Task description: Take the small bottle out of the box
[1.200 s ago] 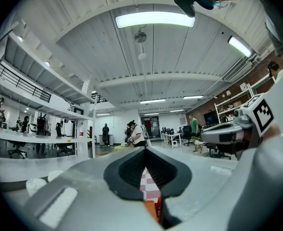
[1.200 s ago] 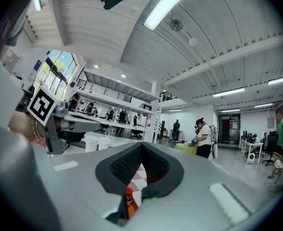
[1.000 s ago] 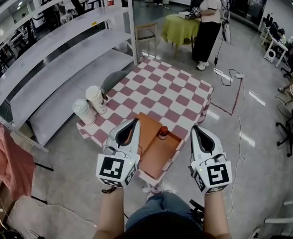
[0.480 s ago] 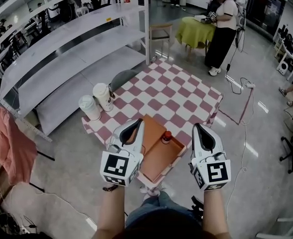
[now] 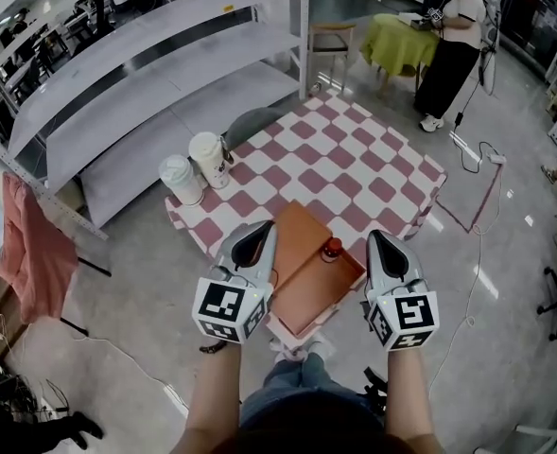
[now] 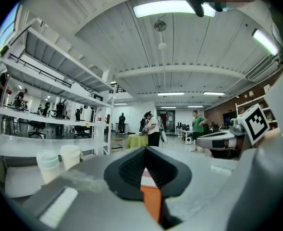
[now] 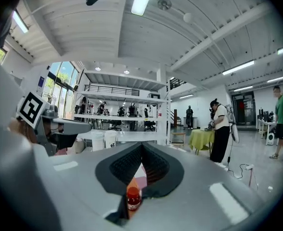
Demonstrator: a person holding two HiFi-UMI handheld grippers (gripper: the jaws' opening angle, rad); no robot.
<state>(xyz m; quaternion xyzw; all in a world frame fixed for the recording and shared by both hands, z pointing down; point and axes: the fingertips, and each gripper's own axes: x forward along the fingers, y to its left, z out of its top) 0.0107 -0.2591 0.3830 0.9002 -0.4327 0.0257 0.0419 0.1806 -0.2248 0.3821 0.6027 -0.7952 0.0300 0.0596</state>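
The orange box (image 5: 308,289) lies open at the near edge of the checkered table (image 5: 354,173), its lid (image 5: 295,232) folded back to the left. The small bottle (image 5: 332,249), red-capped, stands upright in the box's far right corner. My left gripper (image 5: 260,227) hovers shut over the lid's left edge. My right gripper (image 5: 379,237) hovers shut just right of the box, close to the bottle but apart from it. The right gripper view shows the bottle (image 7: 133,198) below the closed right gripper (image 7: 142,146). In the left gripper view, the orange box (image 6: 152,202) sits under the closed left gripper (image 6: 145,149).
Two white lidded cups (image 5: 182,179) (image 5: 208,159) stand at the table's left corner. Long grey shelving (image 5: 146,74) runs along the left. A pink cloth (image 5: 30,258) hangs at far left. A person (image 5: 456,41) stands by a green-covered table (image 5: 398,45) at the back; cables (image 5: 477,154) lie on the floor.
Both grippers have come down and closer to the box, which now sits between them. Both stay shut and hold nothing.
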